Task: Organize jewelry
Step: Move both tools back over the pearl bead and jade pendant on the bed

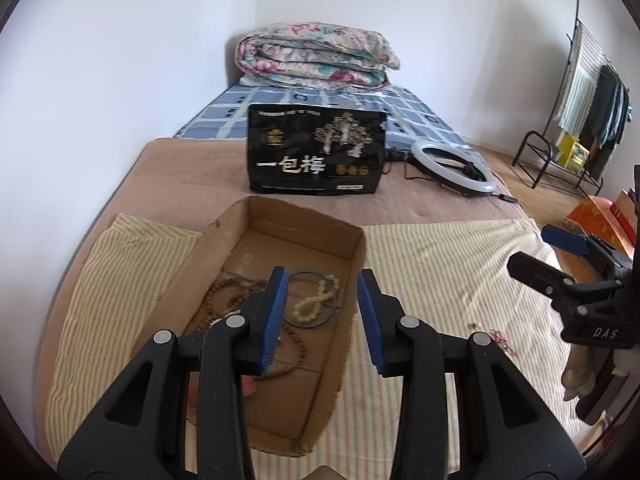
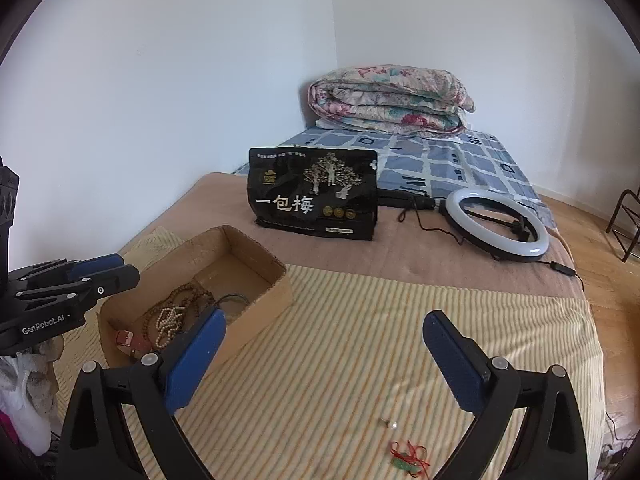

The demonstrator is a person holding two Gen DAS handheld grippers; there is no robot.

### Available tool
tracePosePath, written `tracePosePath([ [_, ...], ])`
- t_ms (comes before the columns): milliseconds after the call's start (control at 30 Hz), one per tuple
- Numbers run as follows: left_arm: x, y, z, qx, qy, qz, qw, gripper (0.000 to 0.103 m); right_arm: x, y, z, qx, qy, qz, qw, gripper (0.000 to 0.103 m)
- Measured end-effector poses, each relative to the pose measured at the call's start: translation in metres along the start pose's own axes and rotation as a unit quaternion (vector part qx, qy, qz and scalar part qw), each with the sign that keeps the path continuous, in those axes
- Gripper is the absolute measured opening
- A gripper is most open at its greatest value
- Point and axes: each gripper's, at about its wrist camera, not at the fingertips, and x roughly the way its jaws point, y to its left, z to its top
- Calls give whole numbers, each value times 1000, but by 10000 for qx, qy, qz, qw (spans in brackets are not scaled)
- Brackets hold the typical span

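Cardboard box [image 1: 280, 280], lower centre of the left wrist view, open-topped, resting on a striped cloth [image 1: 440, 272]. Inside lie a cream bead string [image 1: 316, 300] across a thin wire hoop [image 1: 316, 320], and brown bead strands [image 1: 224, 292] to their left; a pink item at the box's near end is mostly hidden behind the left gripper [image 1: 322, 320]. That gripper hovers above the box, fingers apart, nothing between its blue pads [image 1: 276, 320]; the left pad masks part of the brown beads.

In the right wrist view the box [image 2: 256, 276] sits left of centre, with the same beads [image 2: 168, 320] and a pink-brown piece [image 2: 126, 340] at its near end. The right gripper [image 2: 324, 356] is spread wide and empty over the cloth [image 2: 340, 320]. Low in the frame, on the cloth between its fingers, lie a red-corded green charm [image 2: 408, 456] and a small pale item [image 2: 390, 424], too small to identify. In the left view these appear only as specks at right [image 1: 500, 338].

Beyond the cloth: a black snack bag [image 1: 316, 148] upright on a brown blanket [image 1: 192, 176], a ring light [image 1: 454, 168] lying flat to its right, a folded floral quilt [image 1: 316, 60] on a blue checked sheet [image 1: 400, 108] at upper centre. A clothes rack [image 1: 588, 92] is cut by the right edge.
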Motion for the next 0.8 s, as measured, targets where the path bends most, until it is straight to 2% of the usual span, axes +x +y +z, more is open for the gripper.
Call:
tracePosePath([
  [267,10,-45,-5,298,156,-449,9984,36,-29,-61,-23,268,100,-380,9989,100],
  [467,22,-79,-11,579,288,-627,9959,36,-41,-94,-46,422,270,-503,9975,100],
  [600,31,-101,-15,746,381,-755,9936,36,-40,-104,-64,423,404,-433,9973,99],
  [800,46,-119,-20,868,574,-847,9910,36,-14,-104,-94,291,926,-1,9953,85],
])
